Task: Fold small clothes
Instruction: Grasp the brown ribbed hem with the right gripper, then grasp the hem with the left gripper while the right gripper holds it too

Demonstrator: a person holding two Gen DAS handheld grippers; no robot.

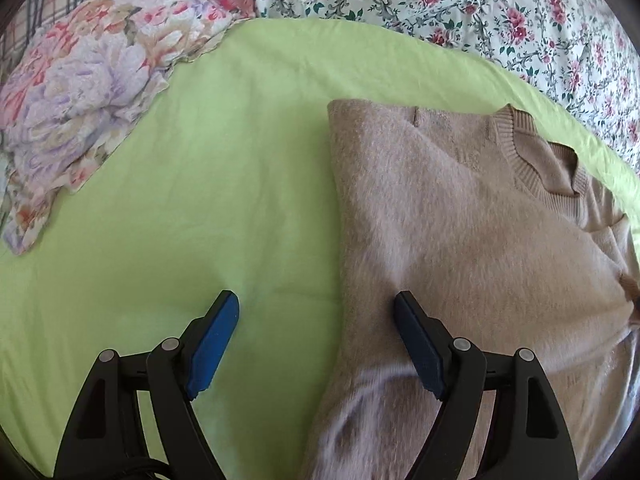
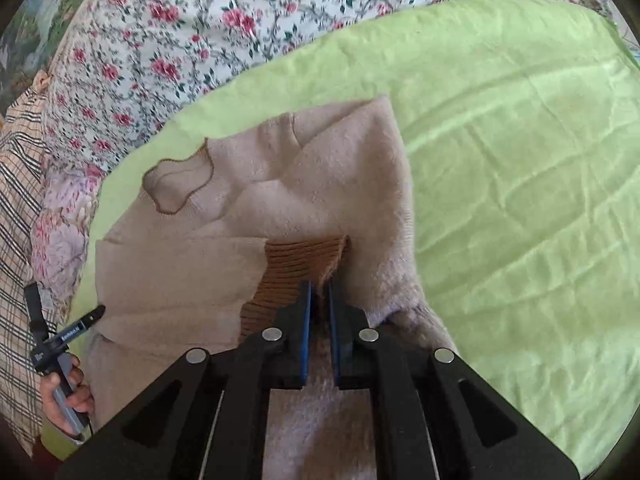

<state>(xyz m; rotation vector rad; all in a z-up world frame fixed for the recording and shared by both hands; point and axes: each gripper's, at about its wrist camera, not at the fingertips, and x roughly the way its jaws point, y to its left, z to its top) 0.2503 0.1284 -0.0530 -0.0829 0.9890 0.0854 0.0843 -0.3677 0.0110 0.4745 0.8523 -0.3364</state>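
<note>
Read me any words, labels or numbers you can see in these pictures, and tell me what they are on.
White lettering on the left gripper, along its black finger: too small and blurred to read.
Small white mark lower on the same gripper: unreadable.
Sweater, green sheet, floral bedding: no text visible.

**Materials and finishes**

Sweater (image 2: 328, 184): fuzzy, brushed beige knit, matt; cuff (image 2: 304, 264) in brown ribbed knit, collar (image 1: 520, 148) ribbed too. Green sheet (image 1: 200, 200): thin woven cloth, matt, lightly creased. Floral cover (image 2: 168, 40), far: smooth printed cotton. Quilt (image 1: 80, 88), far left: puckered, soft printed cloth. Left gripper (image 1: 316, 312) and right gripper (image 2: 320, 286): matt black plastic, blue matt pads (image 1: 214, 344), shiny metal pins (image 2: 272, 334).
</note>
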